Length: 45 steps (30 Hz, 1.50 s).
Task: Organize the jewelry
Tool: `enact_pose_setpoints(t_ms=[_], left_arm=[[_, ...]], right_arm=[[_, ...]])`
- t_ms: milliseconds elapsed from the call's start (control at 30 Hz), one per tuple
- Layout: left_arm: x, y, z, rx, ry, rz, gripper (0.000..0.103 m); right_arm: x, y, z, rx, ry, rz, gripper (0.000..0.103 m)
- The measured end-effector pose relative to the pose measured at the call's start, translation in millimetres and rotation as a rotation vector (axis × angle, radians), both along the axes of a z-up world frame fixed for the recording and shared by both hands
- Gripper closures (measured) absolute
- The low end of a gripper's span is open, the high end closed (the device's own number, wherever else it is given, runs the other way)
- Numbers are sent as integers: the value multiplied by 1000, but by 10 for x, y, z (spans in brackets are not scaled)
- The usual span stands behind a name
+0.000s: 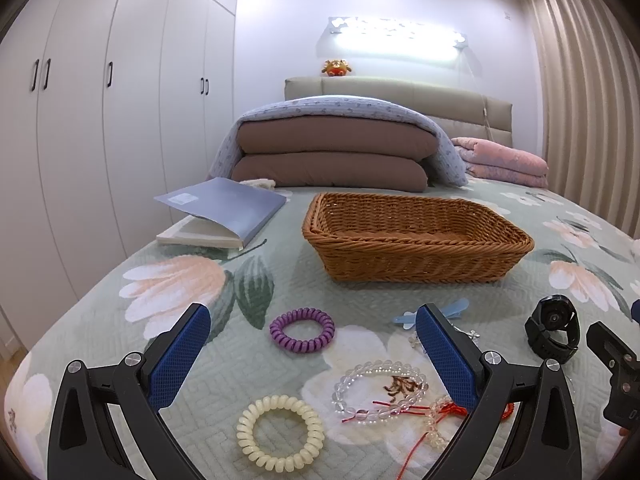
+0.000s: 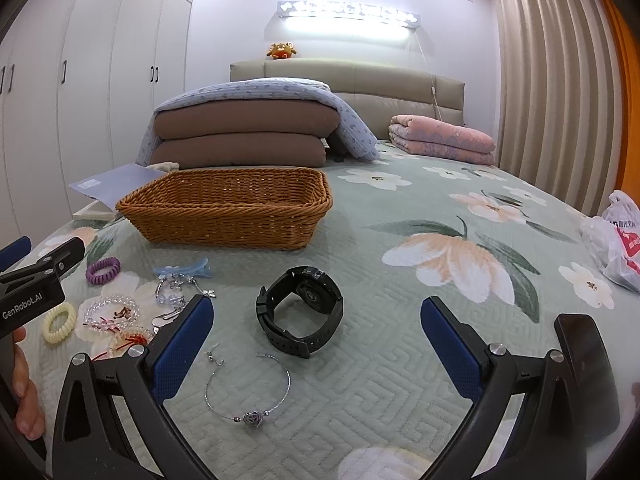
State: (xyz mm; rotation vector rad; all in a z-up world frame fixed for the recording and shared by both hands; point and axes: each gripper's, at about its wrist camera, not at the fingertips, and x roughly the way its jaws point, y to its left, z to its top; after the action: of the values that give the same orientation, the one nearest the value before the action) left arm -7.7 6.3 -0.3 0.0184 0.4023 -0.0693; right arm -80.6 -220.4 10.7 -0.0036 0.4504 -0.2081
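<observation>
A brown wicker basket [image 1: 416, 256] [image 2: 228, 220] stands on the bed; what lies inside is hidden. In front of it lie a purple coil hair tie [image 1: 302, 330] [image 2: 103, 271], a cream coil hair tie [image 1: 280, 434] [image 2: 59, 324], a clear bead bracelet [image 1: 378, 390] [image 2: 110, 312], a blue hair clip [image 1: 436, 314] [image 2: 182, 270], a black watch [image 1: 554, 330] [image 2: 302, 316] and a silver bangle with a heart bead [image 2: 250, 394]. My left gripper [image 1: 314, 356] is open above the hair ties. My right gripper [image 2: 316, 344] is open near the watch.
Floral green bedspread [image 2: 440, 264]. A blue book [image 1: 218, 214] lies left of the basket. Folded brown quilts [image 1: 332, 156] and a pink blanket [image 2: 440, 140] sit behind. A plastic bag [image 2: 618, 240] lies at the right edge. Wardrobes stand left, curtains right.
</observation>
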Motion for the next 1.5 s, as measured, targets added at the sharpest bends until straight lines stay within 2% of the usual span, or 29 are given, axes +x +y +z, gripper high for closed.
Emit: enact_pose_setpoints(t_ms=[567, 667, 800, 900, 1033, 1133, 1233, 1267, 1300, 1333, 1400, 1467, 1500], left_arm=[[25, 10, -14, -1, 15, -1, 1], [32, 27, 10, -12, 27, -25, 1], [65, 302, 178, -72, 55, -107, 1], [116, 600, 241, -84, 98, -111, 1], [204, 951, 122, -163, 171, -96, 1], [274, 955, 45, -105, 215, -73, 1], [319, 957, 34, -142, 239, -105, 1], [344, 964, 41, -155, 249, -117, 2], [377, 945, 51, -164, 259, -132, 4], [421, 914, 53, -165, 273, -149, 9], [520, 871, 44, -171, 313, -166, 16], [637, 813, 19, -179, 353, -179, 32], [686, 796, 6, -183, 361, -179, 36]], right_arm=[[-3, 35, 3, -7, 0, 1, 0], [-18, 18, 11, 1, -11, 9, 0], [-65, -43, 35, 19, -32, -11, 0], [-70, -88, 51, 32, -36, -26, 0], [-70, -205, 106, 76, -32, -26, 8], [-18, -352, 145, 108, -11, -41, 12], [91, -502, 201, 131, 23, -45, 15], [136, -545, 226, 142, 37, -31, 18], [181, -576, 254, 141, 50, -17, 28], [226, -589, 276, 128, 65, -9, 39], [326, -638, 307, 108, 96, -1, 48], [427, -697, 288, 129, 133, 24, 51], [468, -712, 262, 146, 152, 38, 53]])
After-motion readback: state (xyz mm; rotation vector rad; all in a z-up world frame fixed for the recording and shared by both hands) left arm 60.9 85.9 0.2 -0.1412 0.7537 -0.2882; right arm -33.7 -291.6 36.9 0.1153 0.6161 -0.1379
